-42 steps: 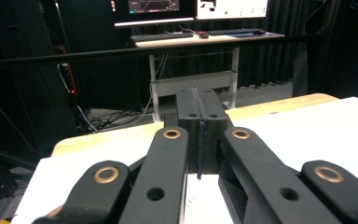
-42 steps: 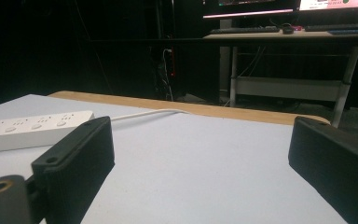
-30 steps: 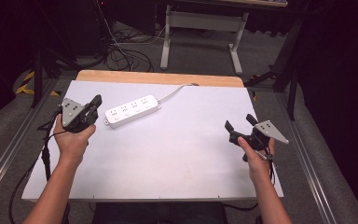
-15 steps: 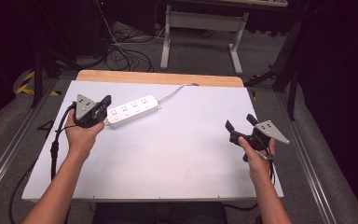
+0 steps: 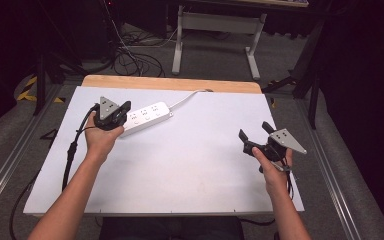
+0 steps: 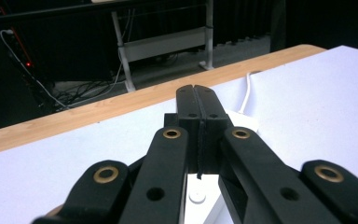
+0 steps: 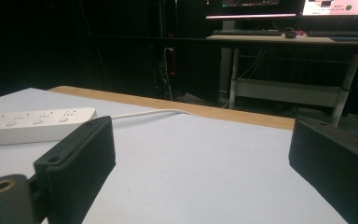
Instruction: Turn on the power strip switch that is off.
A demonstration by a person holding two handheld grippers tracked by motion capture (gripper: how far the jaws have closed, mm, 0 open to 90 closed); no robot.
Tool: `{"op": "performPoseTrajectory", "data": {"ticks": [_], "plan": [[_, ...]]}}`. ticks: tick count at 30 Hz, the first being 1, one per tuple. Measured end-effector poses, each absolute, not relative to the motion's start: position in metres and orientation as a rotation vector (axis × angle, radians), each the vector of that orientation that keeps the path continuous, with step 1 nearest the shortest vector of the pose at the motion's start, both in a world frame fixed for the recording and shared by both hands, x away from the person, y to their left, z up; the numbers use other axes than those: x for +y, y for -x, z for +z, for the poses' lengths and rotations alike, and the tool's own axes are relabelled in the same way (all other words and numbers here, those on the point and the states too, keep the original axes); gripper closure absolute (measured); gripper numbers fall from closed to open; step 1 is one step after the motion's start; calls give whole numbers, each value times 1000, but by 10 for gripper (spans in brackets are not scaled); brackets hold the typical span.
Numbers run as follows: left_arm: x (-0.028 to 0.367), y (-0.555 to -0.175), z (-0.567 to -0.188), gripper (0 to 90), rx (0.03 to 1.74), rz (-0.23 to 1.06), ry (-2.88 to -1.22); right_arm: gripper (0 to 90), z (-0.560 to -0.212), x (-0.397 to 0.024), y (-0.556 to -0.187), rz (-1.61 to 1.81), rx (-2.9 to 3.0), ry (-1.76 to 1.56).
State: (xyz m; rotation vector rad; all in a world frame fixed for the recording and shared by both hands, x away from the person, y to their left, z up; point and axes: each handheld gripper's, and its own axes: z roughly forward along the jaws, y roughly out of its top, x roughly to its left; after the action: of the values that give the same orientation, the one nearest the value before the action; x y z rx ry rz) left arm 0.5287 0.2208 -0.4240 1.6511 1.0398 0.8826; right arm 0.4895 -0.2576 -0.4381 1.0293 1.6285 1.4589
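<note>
A white power strip (image 5: 147, 117) lies on the white table (image 5: 190, 170) at the back left, its white cord (image 5: 190, 96) running off toward the wooden back edge. My left gripper (image 5: 126, 107) hovers over the strip's left end with its jaws pressed together and nothing between them; in the left gripper view the shut fingertips (image 6: 197, 100) sit just above the strip (image 6: 200, 196). My right gripper (image 5: 253, 130) is held above the table's right side, jaws wide apart and empty. In the right gripper view the strip (image 7: 32, 124) lies far left.
A wooden strip (image 5: 170, 83) borders the table's back edge. Behind it stand a metal desk frame (image 5: 215, 35) and tangled cables (image 5: 130, 55) on the floor. A black cable (image 5: 72, 150) trails from the left gripper along the table's left side.
The left hand has moved right and slightly down, from beside the power strip's left end to over it. The right hand has stayed put.
</note>
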Motion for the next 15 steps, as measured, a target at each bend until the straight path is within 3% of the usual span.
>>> {"op": "performPoseTrajectory", "data": {"ticks": [15], "plan": [[207,-549,-437,900,1027,865,-1769,76,-439,-257,-491,1452,1636,-1028]]}}
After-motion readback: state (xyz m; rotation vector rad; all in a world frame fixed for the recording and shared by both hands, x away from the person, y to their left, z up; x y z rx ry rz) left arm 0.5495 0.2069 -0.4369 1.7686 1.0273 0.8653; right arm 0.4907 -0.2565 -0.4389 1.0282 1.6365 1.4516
